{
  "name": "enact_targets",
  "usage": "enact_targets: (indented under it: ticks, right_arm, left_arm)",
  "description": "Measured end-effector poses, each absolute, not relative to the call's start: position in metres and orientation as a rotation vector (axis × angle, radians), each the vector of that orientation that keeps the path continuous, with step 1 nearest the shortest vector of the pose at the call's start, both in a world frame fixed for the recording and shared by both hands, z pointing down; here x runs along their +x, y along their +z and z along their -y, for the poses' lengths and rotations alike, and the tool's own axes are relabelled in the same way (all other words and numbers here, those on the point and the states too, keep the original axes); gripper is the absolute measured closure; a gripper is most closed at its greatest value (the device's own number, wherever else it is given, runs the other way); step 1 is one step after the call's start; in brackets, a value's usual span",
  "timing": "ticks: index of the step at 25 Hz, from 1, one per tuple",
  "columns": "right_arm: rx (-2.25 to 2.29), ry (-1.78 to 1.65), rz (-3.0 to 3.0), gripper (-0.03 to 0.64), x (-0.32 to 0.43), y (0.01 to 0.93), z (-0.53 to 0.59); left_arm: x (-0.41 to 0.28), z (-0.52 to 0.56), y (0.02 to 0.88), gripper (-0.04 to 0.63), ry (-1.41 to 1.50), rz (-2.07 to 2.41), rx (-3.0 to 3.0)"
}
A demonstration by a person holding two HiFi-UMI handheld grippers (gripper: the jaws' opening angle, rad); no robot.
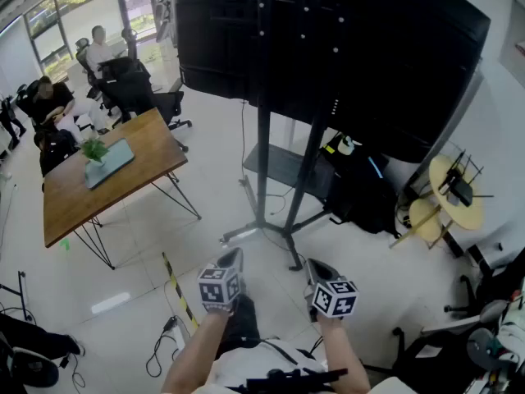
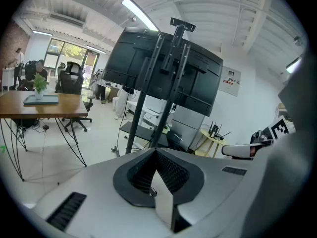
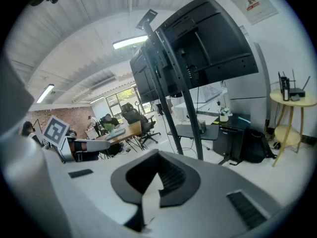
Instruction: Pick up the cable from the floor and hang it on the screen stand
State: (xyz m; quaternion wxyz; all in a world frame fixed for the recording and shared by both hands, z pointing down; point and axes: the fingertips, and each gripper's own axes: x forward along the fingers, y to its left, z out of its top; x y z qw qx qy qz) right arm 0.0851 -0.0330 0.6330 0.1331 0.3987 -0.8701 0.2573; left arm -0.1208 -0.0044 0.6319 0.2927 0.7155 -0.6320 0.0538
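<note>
**Head view.** We held the left gripper (image 1: 233, 257) and the right gripper (image 1: 315, 266) side by side at lower centre, both facing the screen stand (image 1: 262, 138) in mid-frame. The cable (image 1: 157, 345) lay in loose loops on the floor (image 1: 123, 269) at lower left, well apart from both.

**Left gripper view.** Our jaws were pressed together and empty, with the stand at centre.

**Right gripper view.** Our jaws were likewise closed on nothing, with the stand at upper centre.
</note>
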Motion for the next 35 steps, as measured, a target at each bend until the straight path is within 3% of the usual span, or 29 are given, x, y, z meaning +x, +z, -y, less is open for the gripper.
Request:
enact_targets:
  ticks: [16, 26, 35]
  right_arm:
    - [1.173, 0.811, 2.418, 0.609, -0.018, 0.678, 0.232]
    - [1.16, 0.891, 2.338, 0.609, -0.074, 0.704, 0.31]
    - [1.255, 0.982, 2.247, 0.609, -0.062, 0.734, 0.334]
  left_arm:
    - [-0.255, 0.302, 0.708, 0.588, 0.314, 1.674, 1.885]
    - [-0.308, 0.447, 0.823, 0.407, 0.544, 1.634, 1.826]
    - [-0.329, 0.52, 0.889, 0.408, 0.734, 1.605, 1.797]
